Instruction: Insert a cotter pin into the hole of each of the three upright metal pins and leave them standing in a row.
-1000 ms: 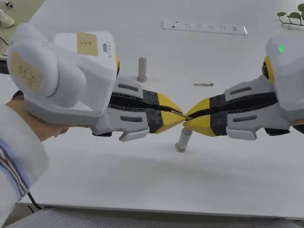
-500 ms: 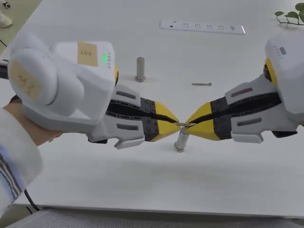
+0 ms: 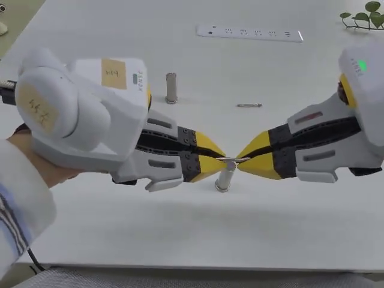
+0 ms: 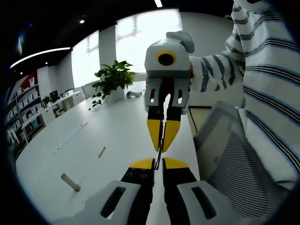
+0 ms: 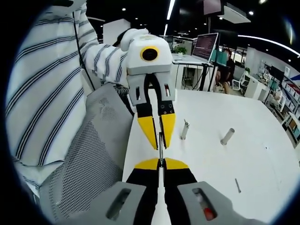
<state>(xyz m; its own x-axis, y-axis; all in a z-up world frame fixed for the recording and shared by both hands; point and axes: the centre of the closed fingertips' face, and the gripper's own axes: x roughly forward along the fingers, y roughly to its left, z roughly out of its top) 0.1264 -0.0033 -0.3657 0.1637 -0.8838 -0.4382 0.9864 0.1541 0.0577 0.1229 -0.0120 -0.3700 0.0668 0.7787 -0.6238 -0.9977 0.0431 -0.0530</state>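
Both grippers meet tip to tip over the white table (image 3: pixel 180 228). My left gripper (image 3: pixel 217 159) and my right gripper (image 3: pixel 243 161) are each shut on an end of a thin cotter pin (image 3: pixel 230 159), held level. Right under it stands a metal pin (image 3: pixel 224 179), its top just below the cotter pin. A second metal pin (image 3: pixel 171 88) stands upright farther back. In the left gripper view the cotter pin (image 4: pixel 160 149) runs from my left gripper (image 4: pixel 158 162) to the right one. The right gripper view shows my right gripper (image 5: pixel 161 162), the cotter pin (image 5: pixel 160 145) and two metal pins (image 5: pixel 185 130) (image 5: pixel 227 136).
A loose cotter pin (image 3: pixel 249 105) lies flat behind the grippers. A white power strip (image 3: pixel 249 33) lies along the far side, and plant leaves (image 3: pixel 363 18) reach in at the top right. A mesh chair back (image 5: pixel 93 154) stands at the table's near edge.
Both grippers have come down a little with the cotter pin, which now sits level just above the near metal pin's top. The head camera has shifted slightly.
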